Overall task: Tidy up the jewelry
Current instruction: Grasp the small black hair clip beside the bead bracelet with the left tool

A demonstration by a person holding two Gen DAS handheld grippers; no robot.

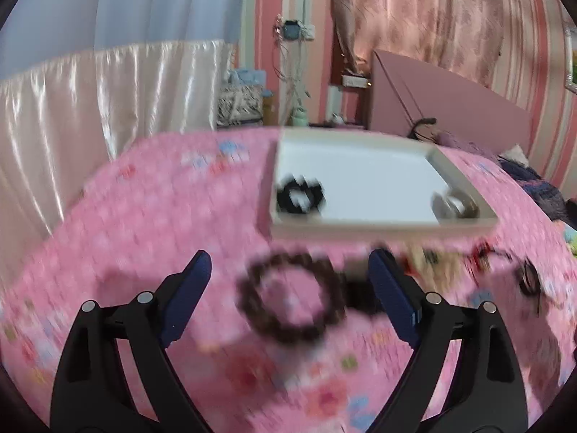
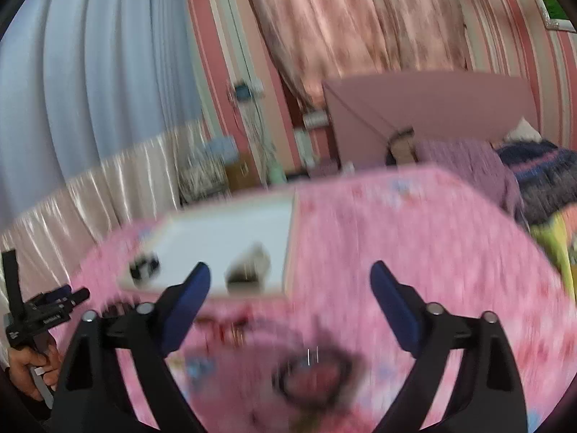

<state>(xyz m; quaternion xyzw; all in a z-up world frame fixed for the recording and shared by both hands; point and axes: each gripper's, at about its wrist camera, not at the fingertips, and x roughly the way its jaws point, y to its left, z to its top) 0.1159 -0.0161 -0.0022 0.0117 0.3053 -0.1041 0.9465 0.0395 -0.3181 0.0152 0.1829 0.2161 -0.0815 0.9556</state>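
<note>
Both views are blurred by motion. A white tray (image 1: 465,176) lies on the pink floral cloth (image 1: 151,216); inside it sit a black beaded bracelet (image 1: 301,196) at its near left corner and a pale object (image 1: 454,205) at its near right. A dark brown beaded bracelet (image 1: 292,297) lies on the cloth between the fingers of my left gripper (image 1: 290,265), which is open and apart from it. My right gripper (image 2: 290,276) is open over the cloth, the tray (image 2: 223,231) ahead to its left. A dark ring-shaped bracelet (image 2: 313,375) lies below its fingers.
Several small pieces of jewelry, red and dark (image 1: 479,256), lie on the cloth right of the left gripper. A hand holding the other gripper (image 2: 39,317) shows at the left edge of the right wrist view. A pink headboard (image 1: 450,101) and curtains stand behind.
</note>
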